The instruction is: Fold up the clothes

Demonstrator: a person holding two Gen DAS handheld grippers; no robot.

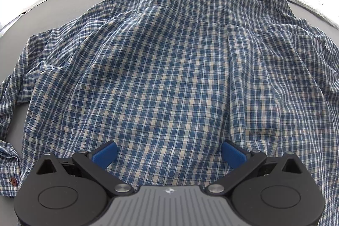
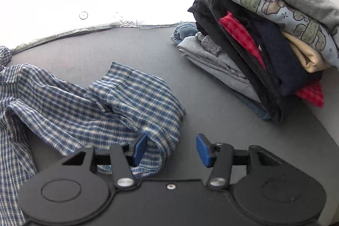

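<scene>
Shirt (image 1: 161, 69): plaid, spread rumpled on my worktop (image 2: 148, 50), unfolded. Left tool (image 1: 169, 154): released, poised over its back panel. Right tool (image 2: 171, 149): released, straddling its sleeve (image 2: 135, 96) for pickup. Stack (image 2: 264, 35): finished, parked beyond shirt.

Blue plaid shirt (image 1: 161, 69), rumpled, spread across grey table (image 2: 211, 86)
</scene>
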